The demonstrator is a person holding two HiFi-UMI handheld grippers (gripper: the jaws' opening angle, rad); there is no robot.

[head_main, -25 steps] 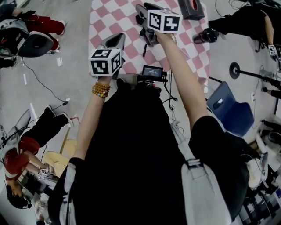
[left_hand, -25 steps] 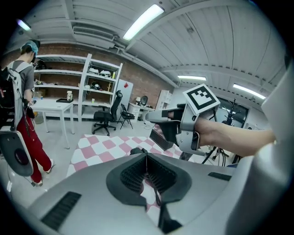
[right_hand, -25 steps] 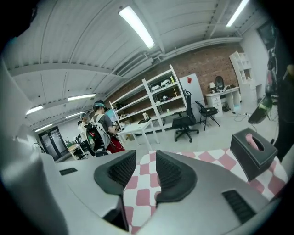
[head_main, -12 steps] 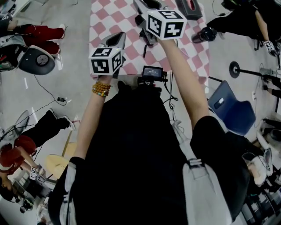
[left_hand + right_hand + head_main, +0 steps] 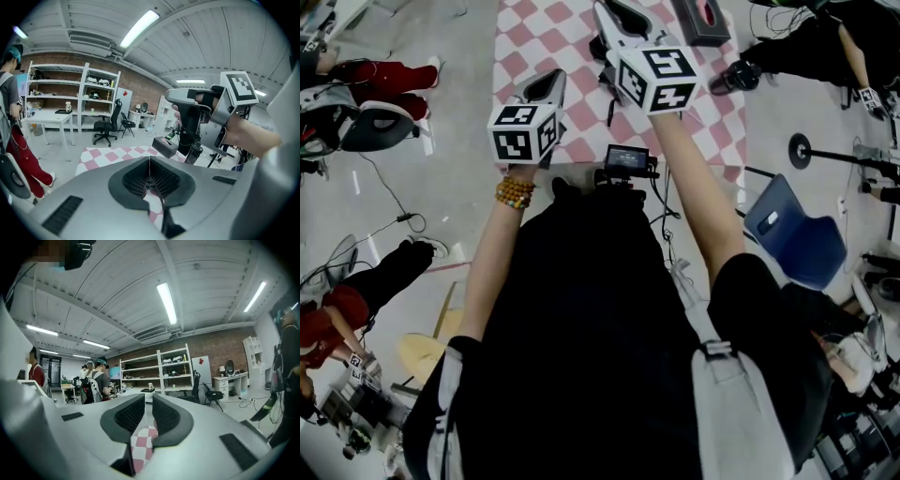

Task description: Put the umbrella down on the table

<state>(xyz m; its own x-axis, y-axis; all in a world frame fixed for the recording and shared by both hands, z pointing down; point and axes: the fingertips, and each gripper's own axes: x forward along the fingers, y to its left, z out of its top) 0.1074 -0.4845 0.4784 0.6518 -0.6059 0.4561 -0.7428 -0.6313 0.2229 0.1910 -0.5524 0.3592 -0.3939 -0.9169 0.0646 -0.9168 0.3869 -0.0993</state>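
Head view: table (image 5: 546,28) cut off | left tool (image 5: 149,174) pressed together | right tool (image 5: 148,414) closing, empty

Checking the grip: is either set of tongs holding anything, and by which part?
Nothing is held. The left tongs are shut and empty; the right tongs are closing with only the checked tablecloth showing through their gap.
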